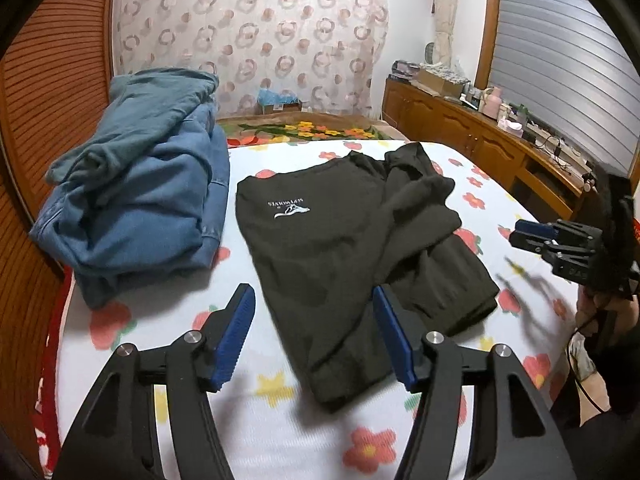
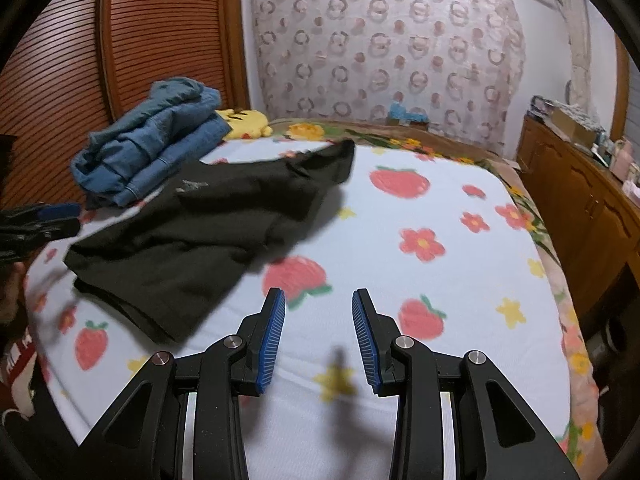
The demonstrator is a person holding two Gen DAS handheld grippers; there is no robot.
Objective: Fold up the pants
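Observation:
Dark pants (image 1: 340, 248) with a small white logo lie roughly folded on the flowered bed sheet (image 1: 280, 420); they also show in the right wrist view (image 2: 192, 236) at left of centre. My left gripper (image 1: 314, 304) is open and empty, hovering just above the near end of the pants. My right gripper (image 2: 319, 308) is open and empty above bare sheet (image 2: 440, 280), to the right of the pants. It shows at the right edge of the left wrist view (image 1: 532, 236), seen side-on.
A pile of blue denim clothes (image 1: 140, 204) sits at the bed's left, next to a wooden slatted wardrobe (image 1: 48, 92). A wooden cabinet (image 1: 480, 144) with clutter runs along the right. A yellow plush toy (image 2: 246, 120) lies behind the pile.

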